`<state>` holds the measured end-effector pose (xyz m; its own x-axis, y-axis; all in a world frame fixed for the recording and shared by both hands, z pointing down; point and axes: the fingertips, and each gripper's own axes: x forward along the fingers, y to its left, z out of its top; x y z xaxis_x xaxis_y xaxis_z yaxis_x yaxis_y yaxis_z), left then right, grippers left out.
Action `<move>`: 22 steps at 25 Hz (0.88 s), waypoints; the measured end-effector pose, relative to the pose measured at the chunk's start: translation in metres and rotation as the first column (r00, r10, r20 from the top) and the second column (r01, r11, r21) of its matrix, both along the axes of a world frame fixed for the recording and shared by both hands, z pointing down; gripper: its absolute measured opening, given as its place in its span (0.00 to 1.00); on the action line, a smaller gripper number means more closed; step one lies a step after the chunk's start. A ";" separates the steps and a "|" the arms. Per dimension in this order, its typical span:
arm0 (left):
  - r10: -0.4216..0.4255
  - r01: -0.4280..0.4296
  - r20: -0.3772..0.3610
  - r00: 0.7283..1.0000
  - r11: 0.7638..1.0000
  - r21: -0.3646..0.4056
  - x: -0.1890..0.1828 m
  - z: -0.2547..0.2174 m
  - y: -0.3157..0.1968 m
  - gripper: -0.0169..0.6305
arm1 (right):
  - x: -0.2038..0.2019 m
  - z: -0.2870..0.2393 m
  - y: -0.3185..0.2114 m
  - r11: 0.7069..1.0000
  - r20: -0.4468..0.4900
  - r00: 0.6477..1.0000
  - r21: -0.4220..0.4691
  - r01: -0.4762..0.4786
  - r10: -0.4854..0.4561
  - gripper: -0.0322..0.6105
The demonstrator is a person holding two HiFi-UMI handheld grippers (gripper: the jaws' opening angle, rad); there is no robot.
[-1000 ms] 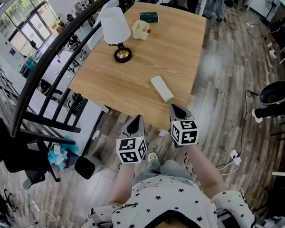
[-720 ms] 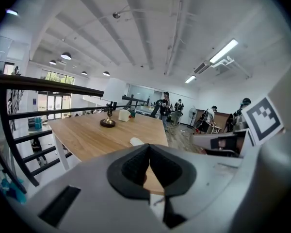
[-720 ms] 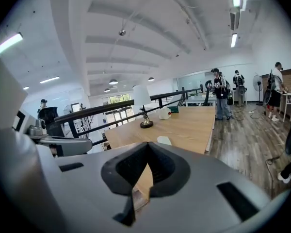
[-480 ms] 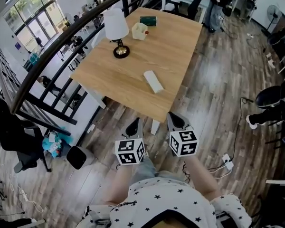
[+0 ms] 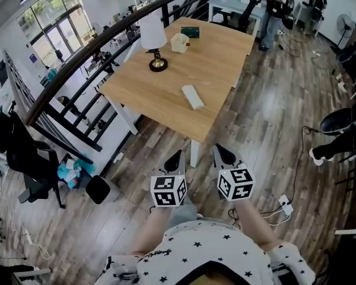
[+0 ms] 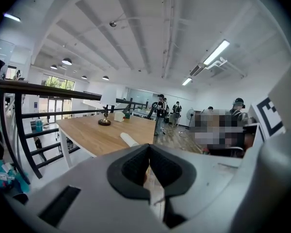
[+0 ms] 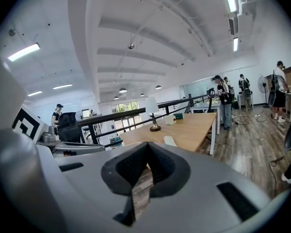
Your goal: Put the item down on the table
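Note:
A white oblong item [image 5: 193, 97] lies flat on the wooden table [image 5: 166, 88], near its front right corner. Both grippers hang over the wood floor, well short of the table and away from the item. My left gripper [image 5: 177, 158] is shut with nothing between its jaws. Beside it, my right gripper [image 5: 221, 153] is shut and empty too. The left gripper view has the item [image 6: 131, 140] lying on the table [image 6: 94, 132] ahead. In the right gripper view the item [image 7: 170, 141] shows small on the table [image 7: 191, 127].
A white-shaded lamp [image 5: 154, 40], a white container [image 5: 179, 42] and a green box [image 5: 190, 32] stand at the table's far end. A black railing [image 5: 77, 76] runs along the left. Black chairs [image 5: 24, 159], a dark bin [image 5: 98, 189] and people [image 5: 276, 5] surround the spot.
The view has drawn back from the table, which now sits farther off and smaller. Both grippers stay side by side, shut, over the floor. The item has not moved on the table.

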<state>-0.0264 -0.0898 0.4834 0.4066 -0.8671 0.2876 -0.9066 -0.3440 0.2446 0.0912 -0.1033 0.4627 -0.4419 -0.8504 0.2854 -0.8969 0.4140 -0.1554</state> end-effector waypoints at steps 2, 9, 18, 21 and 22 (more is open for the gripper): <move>0.004 -0.004 -0.001 1.000 1.000 0.006 0.004 -0.002 0.014 0.05 | 0.002 -0.002 0.016 1.000 0.005 1.000 0.005 0.005 -0.005 0.04; -0.001 0.001 -0.008 1.000 0.999 0.032 0.010 -0.006 0.050 0.05 | 0.006 -0.006 0.056 1.000 0.017 1.000 0.030 0.011 -0.012 0.04; 0.005 -0.005 -0.009 1.000 0.999 0.049 0.011 -0.008 0.073 0.05 | 0.006 -0.002 0.080 0.999 -0.003 1.000 0.041 0.008 -0.008 0.04; 0.006 -0.006 -0.008 1.000 0.999 0.049 0.013 -0.009 0.076 0.05 | 0.008 -0.004 0.083 0.999 -0.002 1.000 0.044 0.009 -0.009 0.04; 0.007 -0.007 -0.007 1.000 0.999 0.049 0.014 -0.009 0.077 0.05 | 0.008 -0.005 0.084 0.999 -0.002 1.000 0.045 0.010 -0.010 0.04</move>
<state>-0.0128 -0.0133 0.4749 0.4146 -0.8772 0.2421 -0.9024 -0.3621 0.2334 0.0991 -0.0196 0.4578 -0.4498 -0.8582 0.2472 -0.8931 0.4292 -0.1350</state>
